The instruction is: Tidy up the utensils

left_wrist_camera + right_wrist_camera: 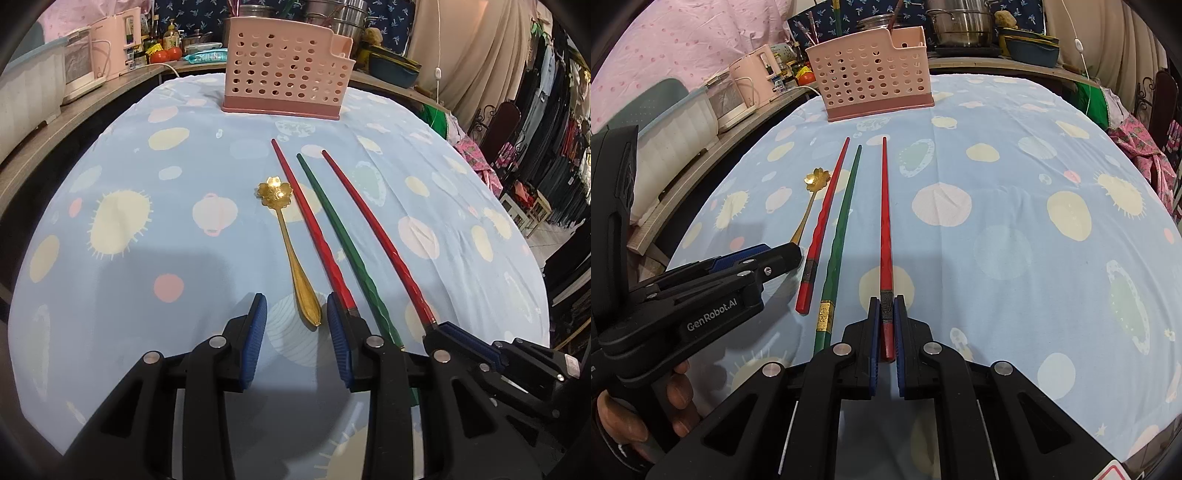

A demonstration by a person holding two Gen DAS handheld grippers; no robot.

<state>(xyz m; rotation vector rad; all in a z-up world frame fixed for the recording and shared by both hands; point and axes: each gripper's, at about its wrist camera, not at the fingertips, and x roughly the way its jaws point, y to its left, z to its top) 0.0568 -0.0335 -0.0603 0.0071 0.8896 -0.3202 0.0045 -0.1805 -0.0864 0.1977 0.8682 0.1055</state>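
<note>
Count on the desk point(110, 295): two red chopsticks, one green chopstick point(340, 240), one gold spoon point(291, 251) and one pink perforated utensil holder point(284, 70). The four utensils lie side by side on the blue patterned cloth, tips toward the holder, which stands upright at the far edge, well apart from them. The spoon has a flower-shaped bowl; the green chopstick carries a gold band near its butt, seen only from the right wrist. The left tool point(295, 332) is released, its blue pads either side of the spoon handle's end, the right pad just beside the left red chopstick point(310, 229). The right tool point(886, 332) is clenched on the butt of the right red chopstick point(884, 221), whose dark band sits between the pads. Only the right wrist view shows the person's left hand point(646, 413) on the tool's grip.
</note>
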